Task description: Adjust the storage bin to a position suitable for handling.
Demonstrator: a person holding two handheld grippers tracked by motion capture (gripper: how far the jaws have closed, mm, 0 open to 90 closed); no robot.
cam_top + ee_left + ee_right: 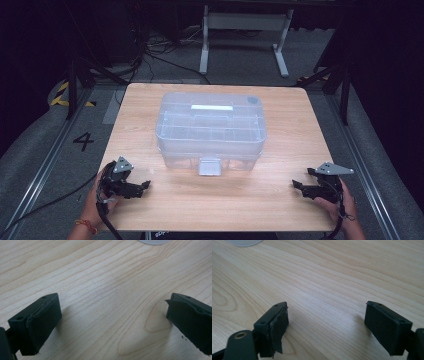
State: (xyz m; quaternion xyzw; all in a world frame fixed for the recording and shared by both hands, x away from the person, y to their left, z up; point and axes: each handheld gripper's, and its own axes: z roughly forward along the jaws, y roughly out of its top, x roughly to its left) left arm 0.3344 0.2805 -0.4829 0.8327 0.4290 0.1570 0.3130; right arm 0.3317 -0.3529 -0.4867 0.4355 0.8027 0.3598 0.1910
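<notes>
Two grippers, left point(131, 186) and right point(306, 186), fingers apart, empty, flanking the clear box point(210, 131). Could shove it across the bench point(210, 210) if closing unevenly.

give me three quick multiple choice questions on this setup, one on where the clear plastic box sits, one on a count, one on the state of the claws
1. Where does the clear plastic storage box sit on the wooden table?
A. around the middle, towards the far edge
B. at the near left corner
C. hanging off the right edge

2. How many latches show on the box's near side?
A. none
B. one
C. three

3. What state are the two claws in?
A. both shut on the box
B. left shut, right open
C. both open, holding nothing

Answers:
1. A, since the high view shows the box centred between left and right, with bare wood in front of it.
2. B, a single grey latch hangs at the middle of the near side.
3. C, the left claw and the right claw each show jaws wide apart with only table between them.
</notes>
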